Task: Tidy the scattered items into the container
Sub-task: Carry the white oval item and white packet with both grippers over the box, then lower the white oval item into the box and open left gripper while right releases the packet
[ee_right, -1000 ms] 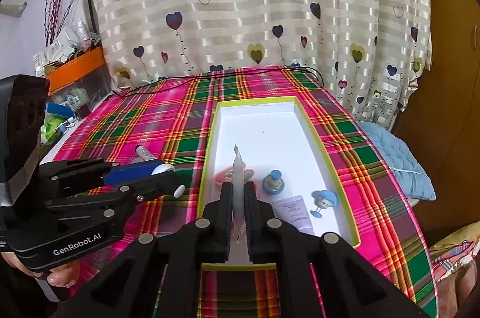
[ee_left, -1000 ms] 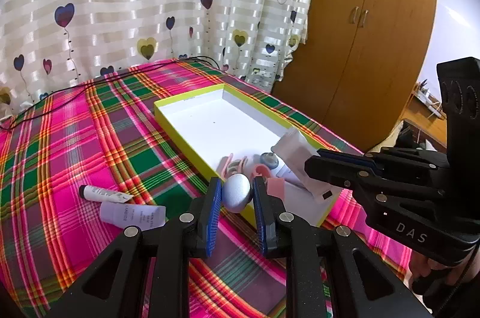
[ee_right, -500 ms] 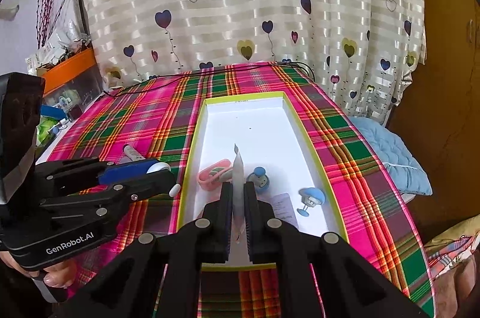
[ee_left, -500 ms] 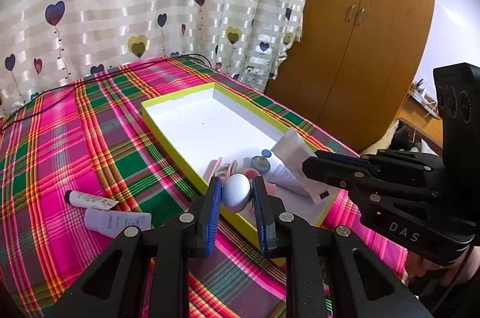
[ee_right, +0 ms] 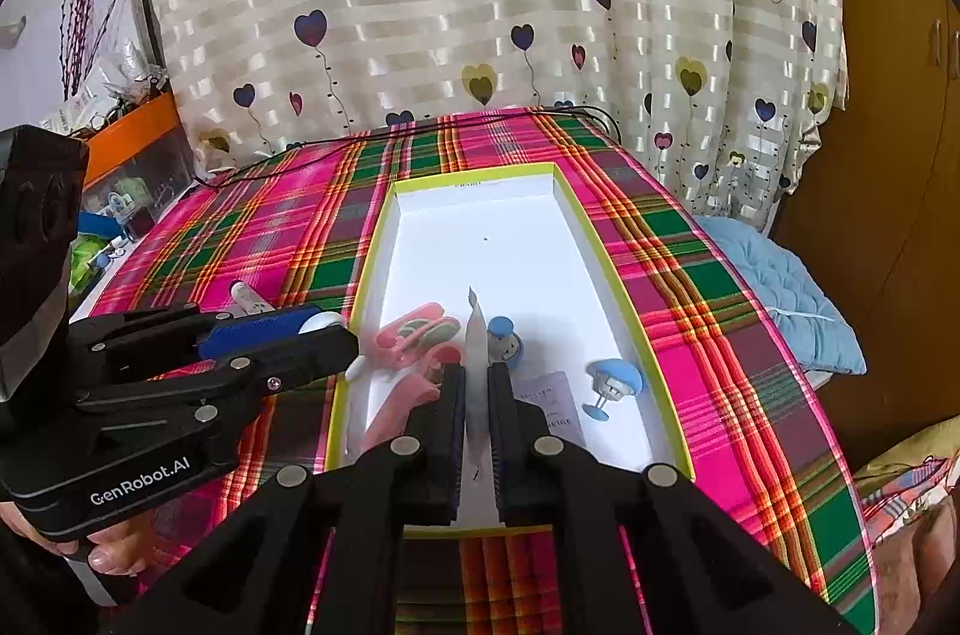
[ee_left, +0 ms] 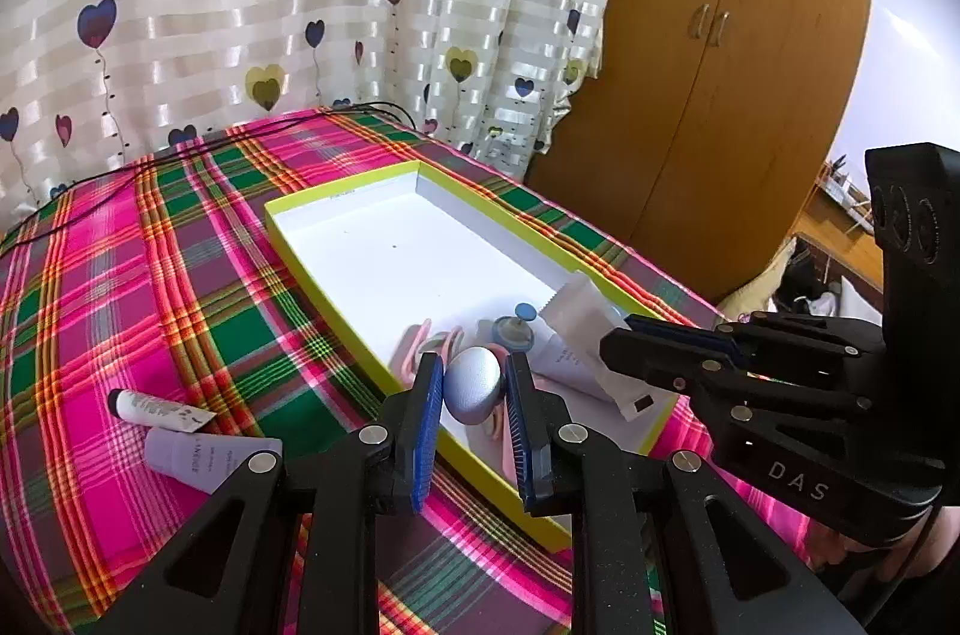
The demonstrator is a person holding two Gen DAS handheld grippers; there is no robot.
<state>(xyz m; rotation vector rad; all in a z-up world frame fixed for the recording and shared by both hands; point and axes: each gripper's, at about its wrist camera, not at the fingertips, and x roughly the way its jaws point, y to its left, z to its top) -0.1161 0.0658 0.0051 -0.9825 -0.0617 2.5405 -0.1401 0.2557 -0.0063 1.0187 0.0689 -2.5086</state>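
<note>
A shallow white box with a yellow-green rim (ee_left: pixel 336 269) (ee_right: pixel 606 251) lies on the plaid cloth. My left gripper (ee_left: pixel 474 383) is shut on a grey-white egg-shaped item (ee_left: pixel 474 383) and holds it over the box's near left edge; it also shows in the right wrist view (ee_right: pixel 327 323). My right gripper (ee_right: pixel 477 383) is shut on a flat white tube (ee_right: pixel 477 347) (ee_left: pixel 576 329) held edge-up over the box's near end. Inside lie pink clips (ee_right: pixel 414 335), a blue round item (ee_right: pixel 504 335), a blue peg-shaped item (ee_right: pixel 612 383) and a white sachet (ee_right: pixel 555 404).
Two tubes lie on the cloth left of the box: a white one (ee_left: pixel 159 404) and a lilac one (ee_left: pixel 204 458). A black cable (ee_left: pixel 240 137) runs along the far edge. A wooden wardrobe (ee_left: pixel 720 65) stands right; an orange bin (ee_right: pixel 132 137) stands left.
Both grippers have moved forward over the box's near end with their items still held. The egg-shaped item now hangs over the box's edge instead of the cloth.
</note>
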